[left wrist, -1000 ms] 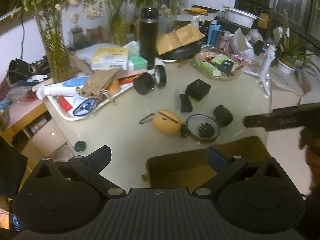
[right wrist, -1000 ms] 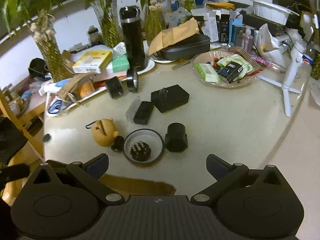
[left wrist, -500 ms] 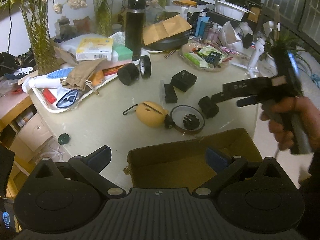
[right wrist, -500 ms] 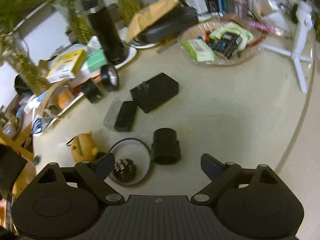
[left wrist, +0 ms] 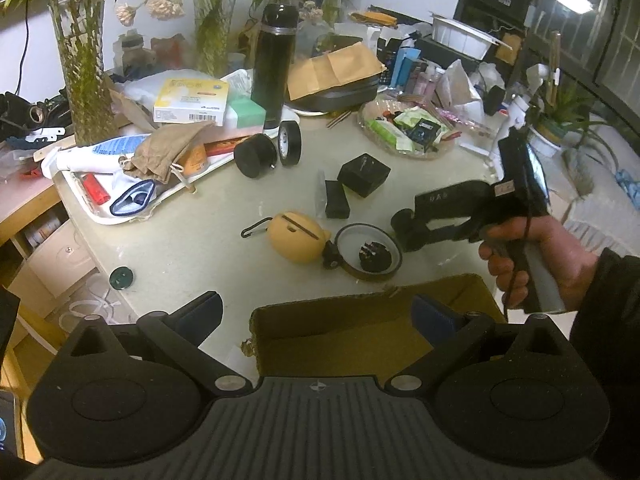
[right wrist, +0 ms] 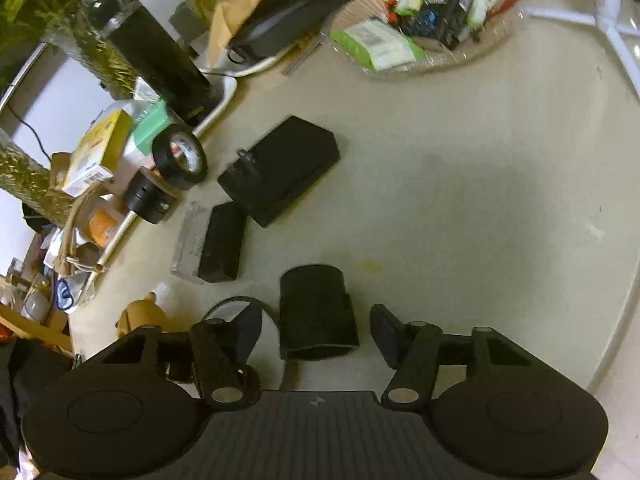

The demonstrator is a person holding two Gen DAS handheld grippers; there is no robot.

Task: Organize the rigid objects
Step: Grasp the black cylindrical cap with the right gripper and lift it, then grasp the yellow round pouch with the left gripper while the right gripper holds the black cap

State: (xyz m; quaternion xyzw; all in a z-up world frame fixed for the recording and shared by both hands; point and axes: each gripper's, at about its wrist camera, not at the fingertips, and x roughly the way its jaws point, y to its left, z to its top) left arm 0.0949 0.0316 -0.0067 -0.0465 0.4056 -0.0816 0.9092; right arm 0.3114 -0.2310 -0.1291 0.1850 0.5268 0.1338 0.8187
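A short black cylinder lies on the cream table between the fingers of my right gripper. The jaws are closing, and a thin gap still shows on each side of the cylinder. In the left wrist view a hand holds that right gripper low over the table, its fingertips hiding the cylinder. My left gripper hangs open and empty over the near edge of an open cardboard box. Loose on the table are a yellow pouch, a round dish with a black part inside, a small black block and a black box.
A black tape roll and a black cap sit by a cluttered white tray. Behind stand a tall black flask, vases of bamboo and a plastic dish of packets. The table edge curves at right.
My right gripper has dropped and moved in over the black cylinder, rolling as it came, and its jaws have narrowed around it. The left gripper has stayed over the box.
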